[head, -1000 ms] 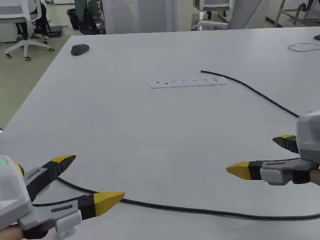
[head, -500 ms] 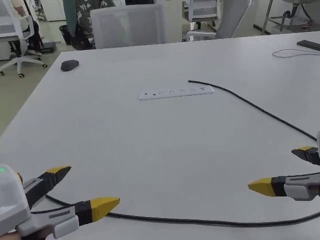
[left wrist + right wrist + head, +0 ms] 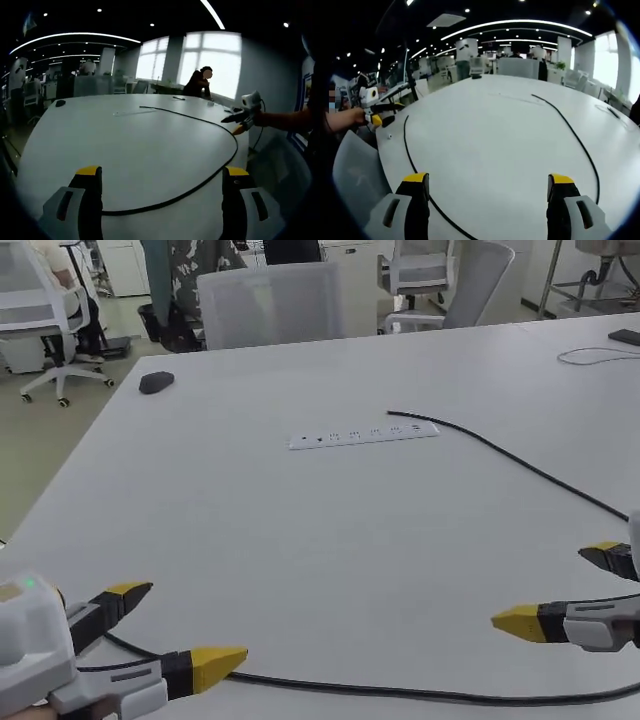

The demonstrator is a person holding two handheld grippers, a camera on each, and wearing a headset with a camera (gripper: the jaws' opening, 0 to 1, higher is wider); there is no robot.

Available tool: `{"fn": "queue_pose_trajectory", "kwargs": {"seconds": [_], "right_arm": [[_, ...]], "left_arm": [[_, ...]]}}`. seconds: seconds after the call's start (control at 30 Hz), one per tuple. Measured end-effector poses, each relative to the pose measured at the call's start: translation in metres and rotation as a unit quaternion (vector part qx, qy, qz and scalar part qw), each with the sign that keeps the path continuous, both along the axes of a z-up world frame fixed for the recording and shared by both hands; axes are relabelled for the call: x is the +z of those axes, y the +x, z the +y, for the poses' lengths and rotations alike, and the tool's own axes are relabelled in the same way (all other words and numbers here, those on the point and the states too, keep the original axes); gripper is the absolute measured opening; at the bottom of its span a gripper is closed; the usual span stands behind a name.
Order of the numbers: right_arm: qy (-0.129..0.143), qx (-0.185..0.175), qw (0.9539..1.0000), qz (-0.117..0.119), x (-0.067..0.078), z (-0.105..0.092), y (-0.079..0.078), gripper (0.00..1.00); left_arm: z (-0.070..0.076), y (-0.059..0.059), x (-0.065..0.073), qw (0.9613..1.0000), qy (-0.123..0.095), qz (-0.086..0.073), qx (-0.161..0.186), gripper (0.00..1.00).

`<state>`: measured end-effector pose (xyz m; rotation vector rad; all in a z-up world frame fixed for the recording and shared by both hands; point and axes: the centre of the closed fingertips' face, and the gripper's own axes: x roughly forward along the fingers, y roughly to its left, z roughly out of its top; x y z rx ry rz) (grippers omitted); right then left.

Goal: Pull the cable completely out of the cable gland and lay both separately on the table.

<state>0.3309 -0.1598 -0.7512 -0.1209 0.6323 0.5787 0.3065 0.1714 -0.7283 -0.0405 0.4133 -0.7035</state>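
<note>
1. Cable (image 3: 400, 690): black and thin, lying loose on the counter (image 3: 300, 530). One end rests just beside the power strip (image 3: 363, 434). From there it runs to the right and leaves the head view, then returns along the near edge toward the left side. The bend that joins the two runs is cut off in the head view; the left gripper view shows it as one long curve.
2. Left hand-held gripper (image 3: 187, 622): jaws spread wide, gripping nothing. It hangs low over the cable's near run, and the cable passes between the jaws on the counter. This is probably a line-up for taking hold of that stretch.
3. Right hand-held gripper (image 3: 537, 587): jaws also wide apart and empty. It is held above the counter, well apart from the left one and just above the same run of cable. It seems placed to take a second hold, so the two can pull against each other.
4. Cable gland: cannot be made out on the cable. It may sit on a part that is out of frame or under a jaw. Whether it is already off cannot be told.
5. Mouse (image 3: 156, 382): dark, at the far left of the counter, well apart from the work.
6. Chairs (image 3: 270, 302): beyond the far edge, cut off by the frame.
</note>
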Motion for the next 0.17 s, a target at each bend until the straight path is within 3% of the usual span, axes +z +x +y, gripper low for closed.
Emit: {"fn": "queue_pose_trajectory", "kwargs": {"seconds": [0.17], "right_arm": [[-0.001, 0.003, 1.0000, 0.001, -0.0013, 0.0012, 0.0012, 1.00]], "left_arm": [[0.0007, -0.0017, -0.0005, 1.0000, 0.005, 0.001, -0.002, 1.00]]}}
